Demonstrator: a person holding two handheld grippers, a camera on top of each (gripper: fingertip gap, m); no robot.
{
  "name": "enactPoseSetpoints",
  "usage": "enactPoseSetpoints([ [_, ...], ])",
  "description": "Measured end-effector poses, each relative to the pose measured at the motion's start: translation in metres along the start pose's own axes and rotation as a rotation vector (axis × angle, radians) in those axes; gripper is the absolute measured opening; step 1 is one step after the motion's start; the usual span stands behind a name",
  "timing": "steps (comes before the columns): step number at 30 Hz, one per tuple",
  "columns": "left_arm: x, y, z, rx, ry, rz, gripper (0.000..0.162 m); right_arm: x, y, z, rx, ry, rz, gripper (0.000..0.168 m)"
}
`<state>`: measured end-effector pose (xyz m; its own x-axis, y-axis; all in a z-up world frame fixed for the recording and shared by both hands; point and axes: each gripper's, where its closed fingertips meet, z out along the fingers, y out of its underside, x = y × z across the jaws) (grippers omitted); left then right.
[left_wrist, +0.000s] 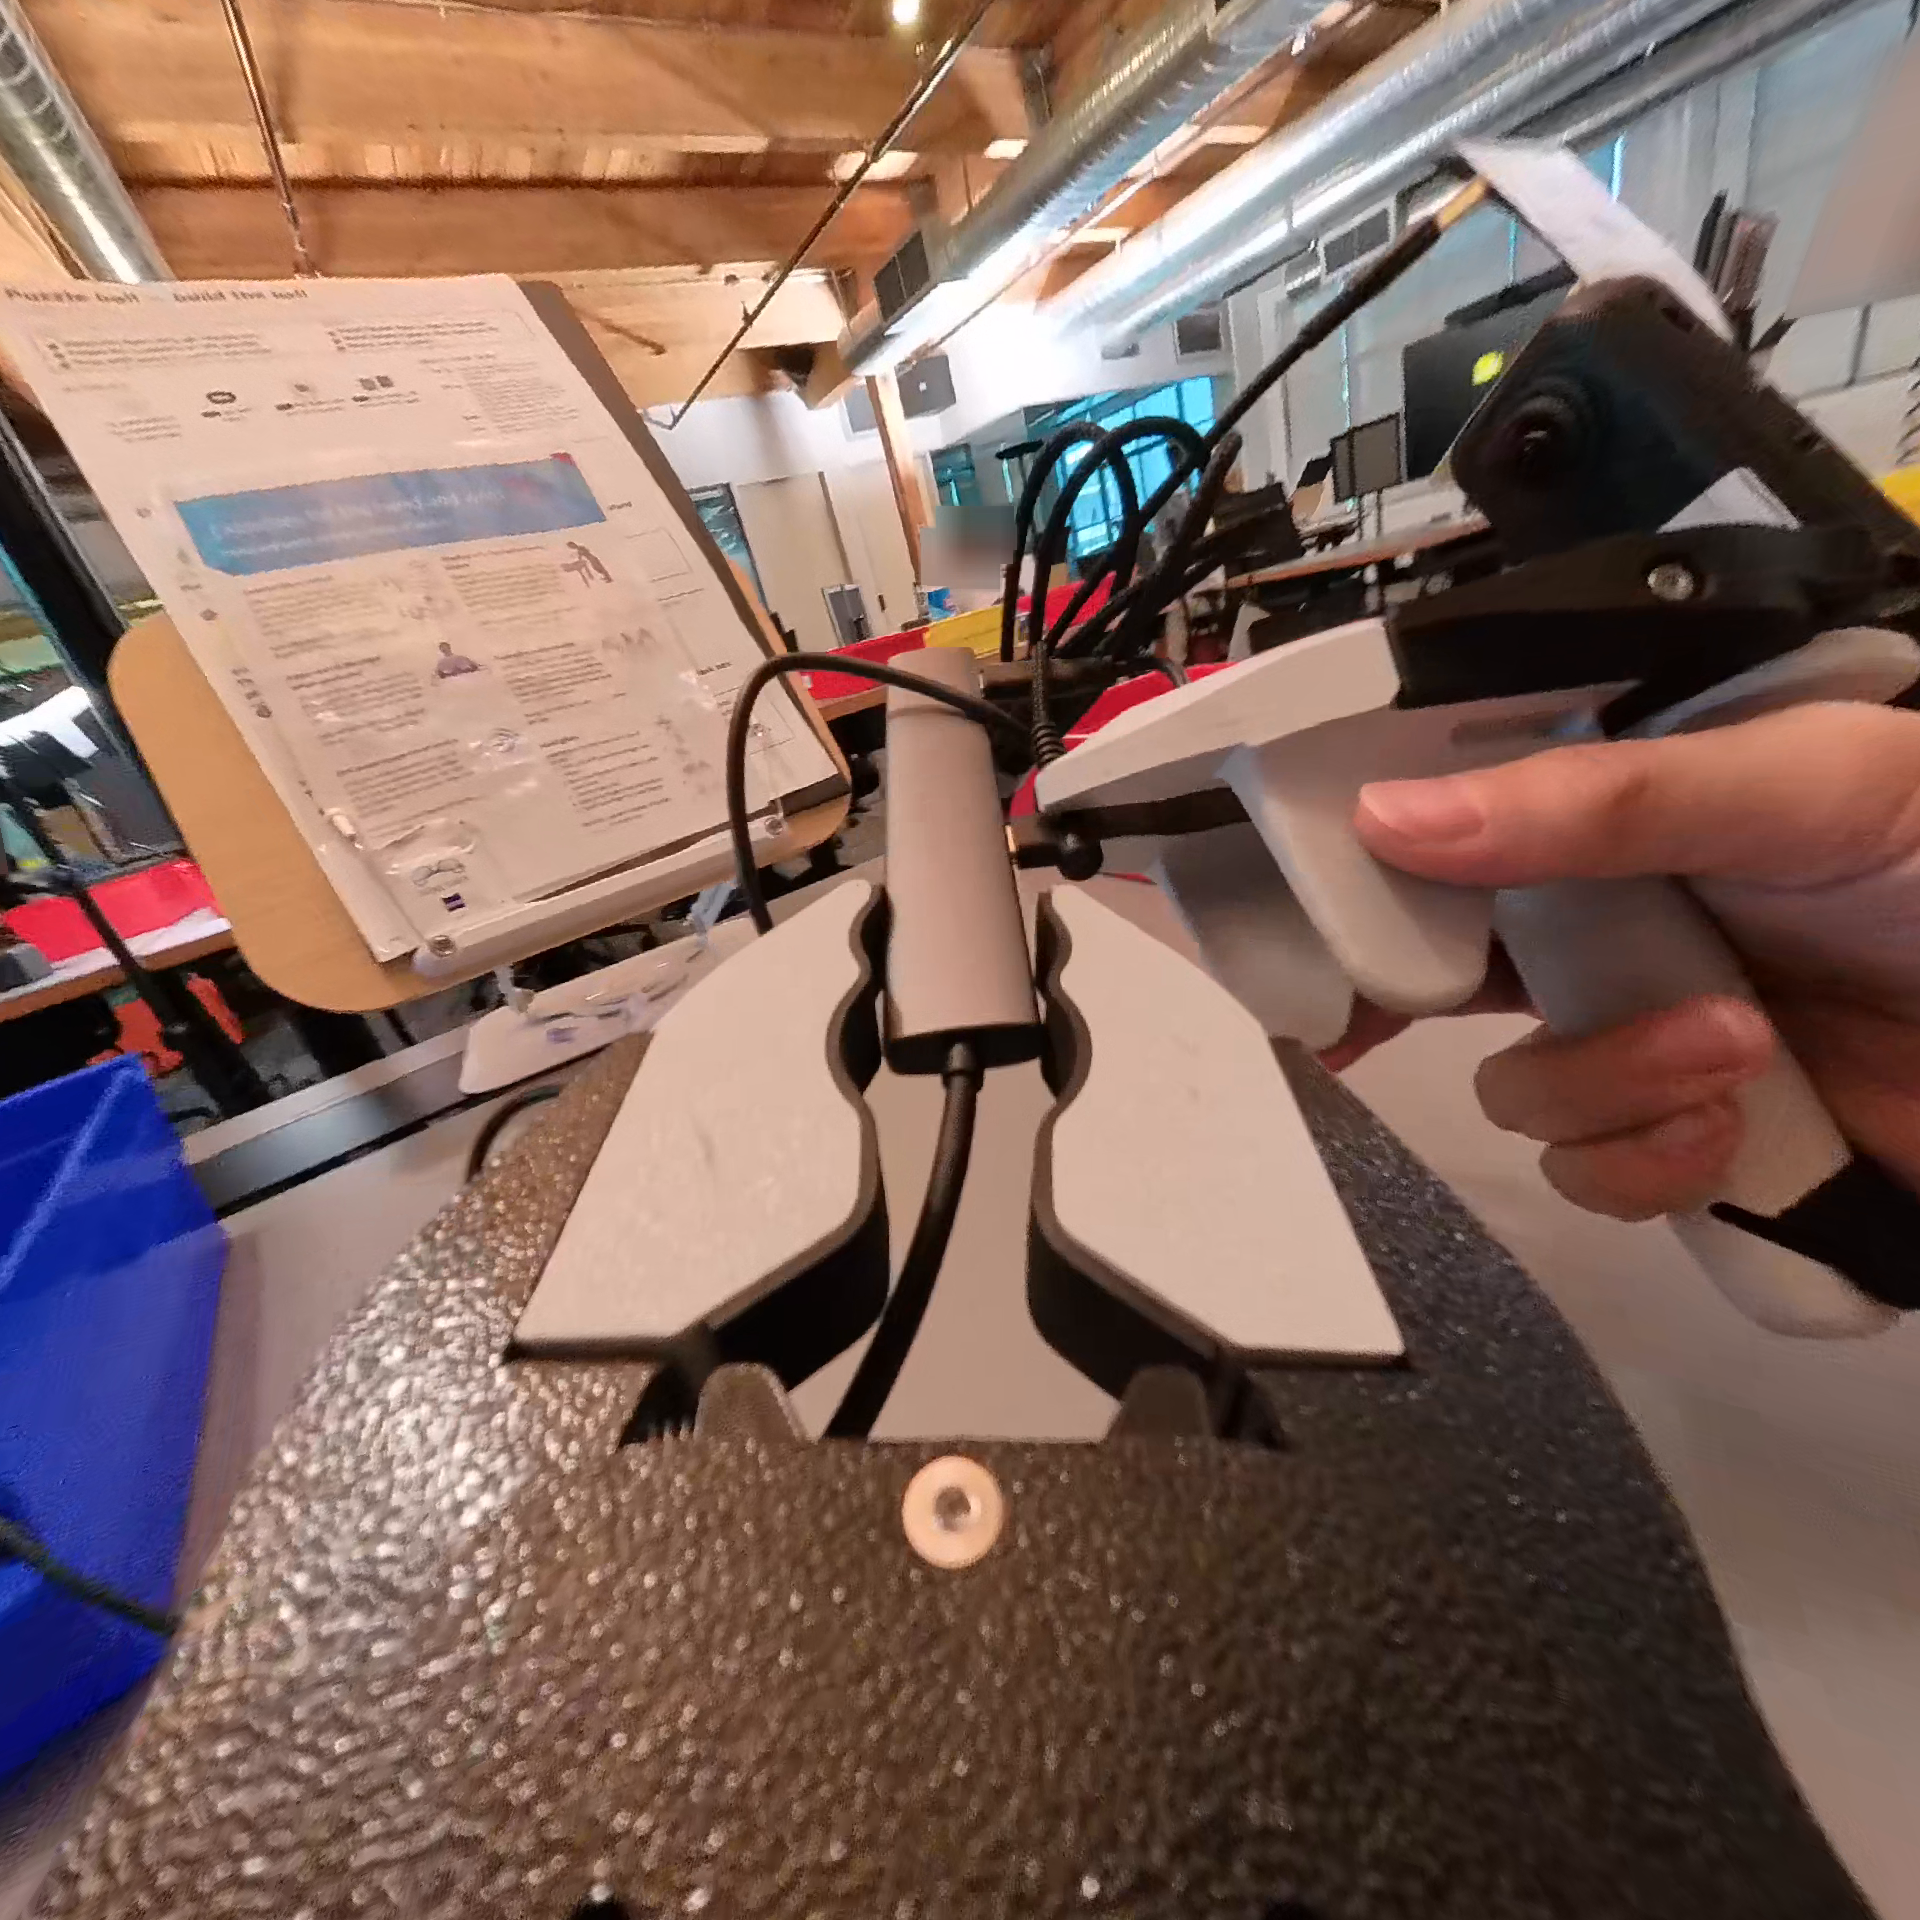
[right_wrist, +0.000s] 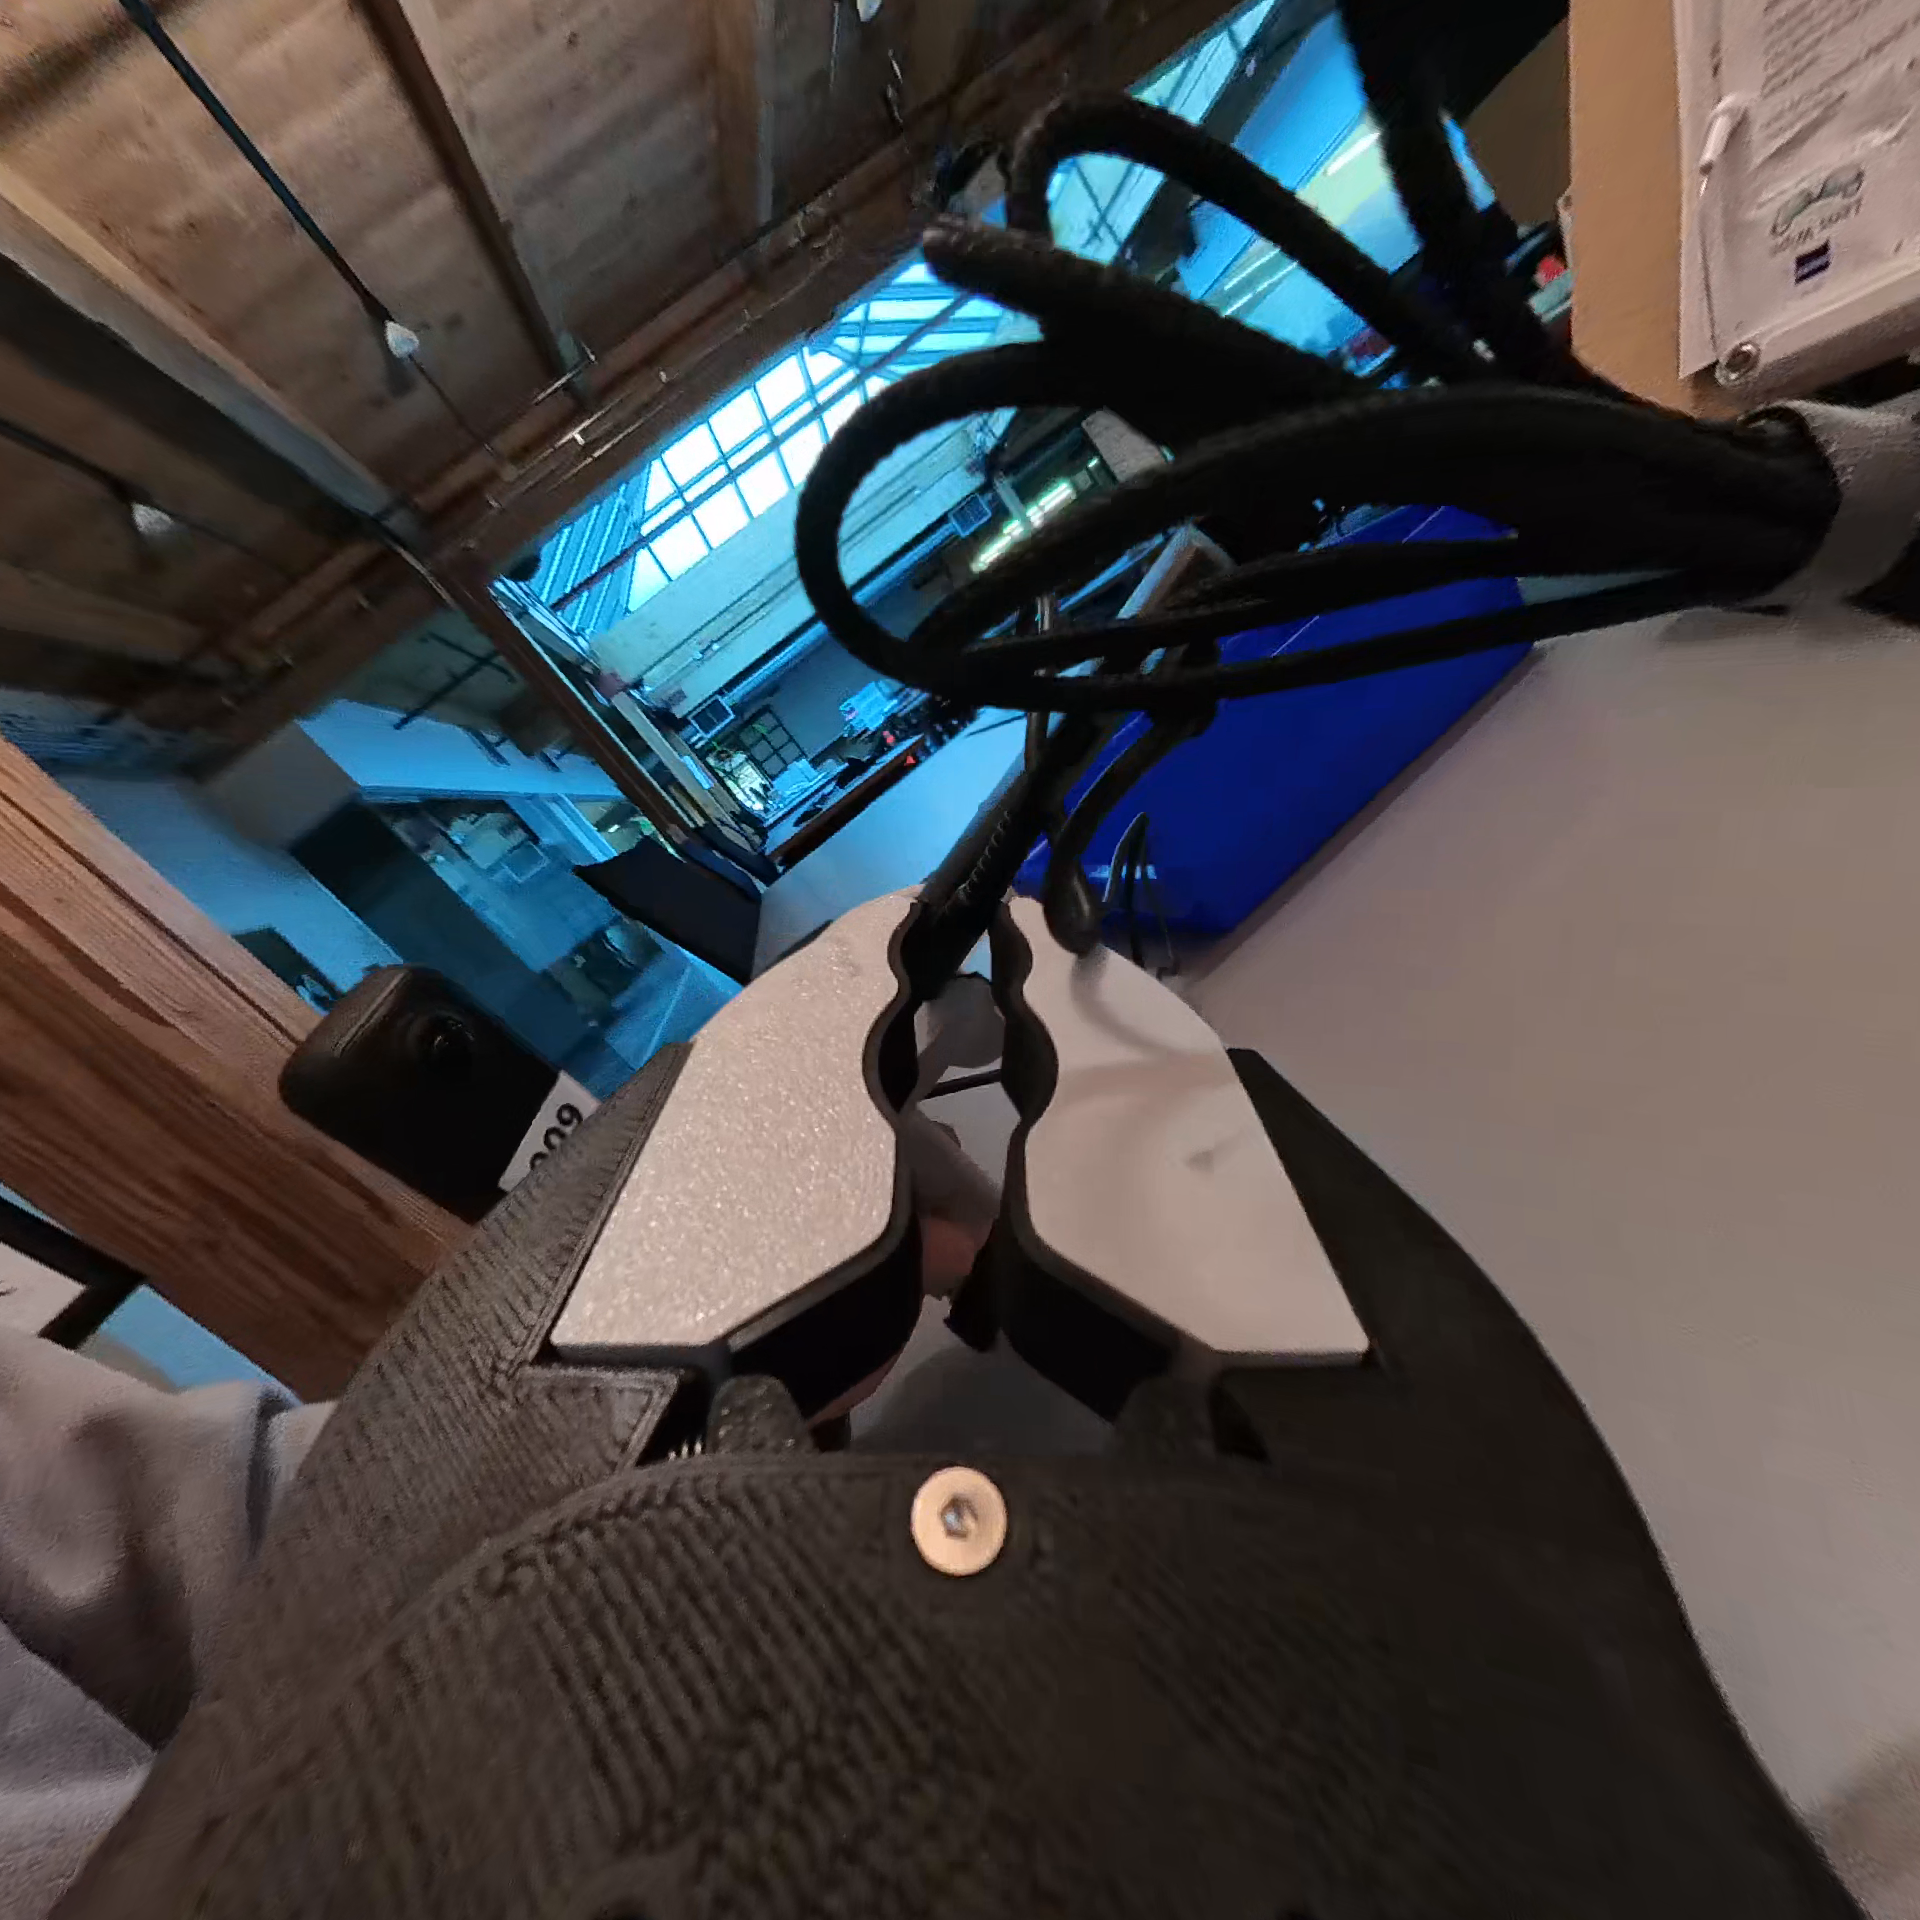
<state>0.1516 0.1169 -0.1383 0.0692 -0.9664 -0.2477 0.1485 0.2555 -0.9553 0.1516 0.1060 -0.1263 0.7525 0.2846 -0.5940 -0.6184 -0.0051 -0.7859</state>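
My left gripper is shut on a long grey hub and holds it upright above the table. A black cable runs from the hub's near end back between the fingers. My right gripper, held in a hand, comes in from the right. Its tips pinch a black plug at the hub's right side. In the right wrist view the right gripper is shut on the plug's braided black cable. That cable joins a bundle of looping cables ahead.
A board with laminated sheets leans at the back left. A blue bin stands at the left, and shows in the right wrist view. The white table lies below. Red bins sit behind. Left and right tips are no more than a few centimetres apart.
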Motion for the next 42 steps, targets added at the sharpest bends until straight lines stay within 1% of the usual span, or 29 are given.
enactPoseSetpoints([
  [5, 0.005, -0.004, -0.002, 0.049, 0.050, -0.091, 0.028, -0.002, -0.002, -0.001, 0.008, -0.034, -0.036, 0.011],
  [7, 0.005, -0.006, -0.004, 0.067, 0.060, -0.121, 0.025, -0.001, -0.004, -0.003, 0.004, -0.032, -0.047, 0.011],
  [12, 0.003, 0.000, -0.002, 0.021, 0.026, -0.087, 0.023, 0.004, -0.002, -0.003, -0.007, -0.011, -0.054, 0.011],
  [16, 0.002, 0.004, -0.001, -0.019, 0.020, -0.095, 0.024, 0.010, 0.001, -0.003, 0.003, -0.009, -0.010, 0.013],
  [18, 0.001, 0.005, 0.000, -0.030, 0.010, -0.086, 0.024, 0.012, 0.003, -0.002, 0.017, -0.002, 0.037, 0.014],
  [21, -0.008, 0.008, -0.002, -0.046, -0.030, -0.046, 0.024, 0.015, 0.007, 0.001, 0.034, 0.011, 0.129, 0.022],
  [25, -0.011, 0.010, -0.003, -0.051, -0.041, -0.022, 0.024, 0.020, 0.012, 0.003, 0.067, -0.024, 0.309, 0.017],
  [27, -0.008, 0.012, -0.002, -0.060, -0.039, 0.008, 0.024, 0.021, 0.018, 0.005, 0.060, -0.055, 0.388, 0.019],
  [28, -0.007, 0.013, -0.002, -0.063, -0.037, 0.022, 0.024, 0.020, 0.018, 0.006, 0.066, -0.069, 0.408, 0.015],
  [29, -0.006, 0.014, -0.002, -0.063, -0.037, 0.023, 0.024, 0.020, 0.018, 0.006, 0.071, -0.076, 0.409, 0.012],
  [33, -0.007, 0.013, -0.003, -0.047, -0.038, 0.015, 0.024, 0.016, 0.017, 0.006, 0.049, -0.065, 0.314, 0.011],
  [37, -0.009, 0.012, -0.004, -0.065, -0.049, 0.071, 0.024, 0.015, 0.017, 0.006, 0.037, -0.062, 0.287, 0.011],
  [40, -0.009, 0.014, -0.004, -0.087, -0.054, 0.116, 0.024, 0.016, 0.020, 0.005, -0.015, -0.071, 0.305, 0.010],
  [42, -0.009, 0.016, -0.004, -0.101, -0.063, 0.113, 0.024, 0.017, 0.022, 0.005, -0.018, -0.063, 0.307, 0.010],
])
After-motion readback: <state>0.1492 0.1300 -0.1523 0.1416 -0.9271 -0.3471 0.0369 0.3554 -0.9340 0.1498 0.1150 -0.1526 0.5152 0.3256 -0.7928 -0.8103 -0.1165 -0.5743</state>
